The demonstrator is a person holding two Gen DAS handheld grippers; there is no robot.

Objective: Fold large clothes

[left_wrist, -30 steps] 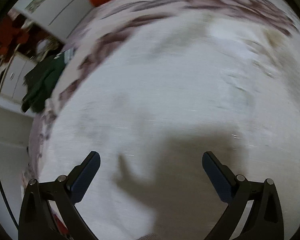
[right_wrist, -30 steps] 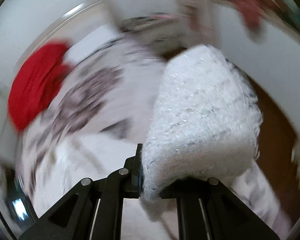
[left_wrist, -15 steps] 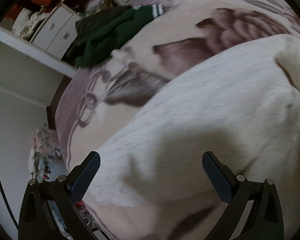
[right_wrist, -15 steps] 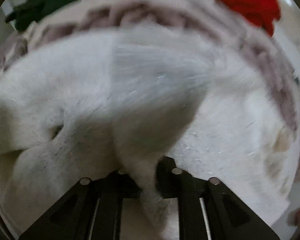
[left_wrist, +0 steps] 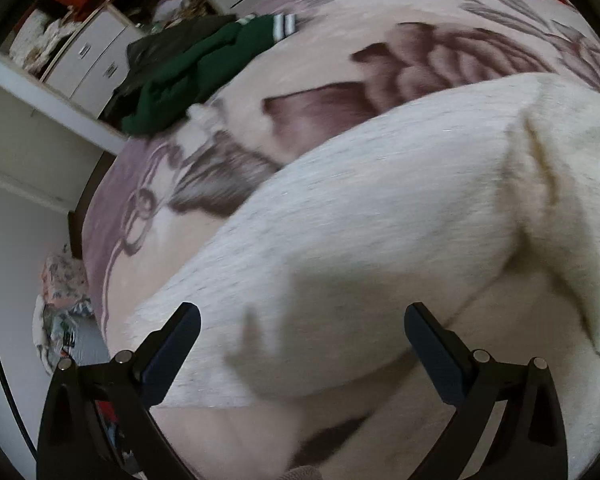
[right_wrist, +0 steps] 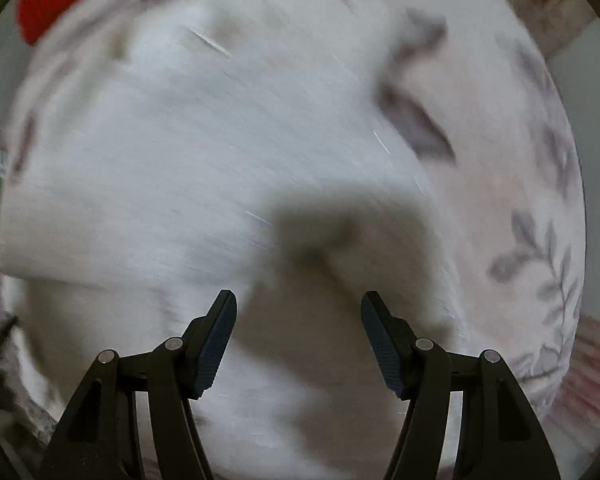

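Bed (left_wrist: 340, 80), floral-print cover, carried everything. White knit garment (left_wrist: 380, 220) lay spread across it, one fold ridge at right; right-wrist view blurred. Green garment (left_wrist: 188, 68) lay heaped near the far bed edge, apart from the white one. Left gripper (left_wrist: 302, 332) was spread wide, empty, above the knit. Right gripper (right_wrist: 299, 320) likewise parted, gripping nothing.

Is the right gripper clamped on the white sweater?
No, the right gripper is open, with nothing between its fingers, above the white sweater.
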